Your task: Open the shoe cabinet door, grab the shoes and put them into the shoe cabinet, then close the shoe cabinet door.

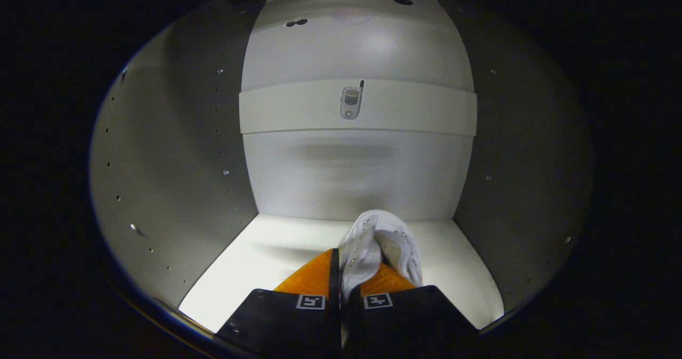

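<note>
Inside the shoe cabinet, my tool pinches the white shoe by its soft, light collar, seemingly firmly

A white shoe with silver eyelets is seen; cabinet walls are grey, floor white.

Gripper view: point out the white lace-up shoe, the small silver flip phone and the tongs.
White lace-up shoe [373,242], gripper view: laced upper, pinched between the tongs.
Small silver flip phone [350,103], gripper view: its body, on the white shelf edge.
Tongs [356,274], gripper view: midway between fingertips, shut on the shoe.
</note>
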Motion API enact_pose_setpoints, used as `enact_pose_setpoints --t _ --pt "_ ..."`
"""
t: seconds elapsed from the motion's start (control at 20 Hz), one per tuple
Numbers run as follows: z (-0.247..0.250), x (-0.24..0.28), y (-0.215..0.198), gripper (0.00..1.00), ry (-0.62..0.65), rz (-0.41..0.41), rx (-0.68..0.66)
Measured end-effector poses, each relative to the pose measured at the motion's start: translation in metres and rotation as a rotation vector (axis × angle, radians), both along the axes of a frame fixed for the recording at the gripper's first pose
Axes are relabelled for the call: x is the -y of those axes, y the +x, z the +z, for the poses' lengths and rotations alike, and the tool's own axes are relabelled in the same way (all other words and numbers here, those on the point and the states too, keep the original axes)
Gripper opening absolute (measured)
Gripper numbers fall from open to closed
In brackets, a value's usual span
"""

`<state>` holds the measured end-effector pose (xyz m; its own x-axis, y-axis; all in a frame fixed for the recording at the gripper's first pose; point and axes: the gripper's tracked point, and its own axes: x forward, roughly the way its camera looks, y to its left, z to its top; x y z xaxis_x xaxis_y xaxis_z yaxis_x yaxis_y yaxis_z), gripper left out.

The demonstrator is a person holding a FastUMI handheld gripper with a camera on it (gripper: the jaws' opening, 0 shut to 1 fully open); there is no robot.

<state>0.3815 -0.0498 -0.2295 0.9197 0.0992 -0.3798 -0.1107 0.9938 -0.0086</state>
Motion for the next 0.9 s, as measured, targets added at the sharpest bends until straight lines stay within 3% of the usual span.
enact_pose_setpoints --t 0.25,0.6,0.9 --pt "0.001 -0.007 -0.009 0.13 0.002 0.014 -0.013" --pt "0.003 -0.025 -0.031 0.87 0.028 0.04 -0.018" --pt "0.016 -0.023 -0.066 0.97 0.042 0.016 -0.001"
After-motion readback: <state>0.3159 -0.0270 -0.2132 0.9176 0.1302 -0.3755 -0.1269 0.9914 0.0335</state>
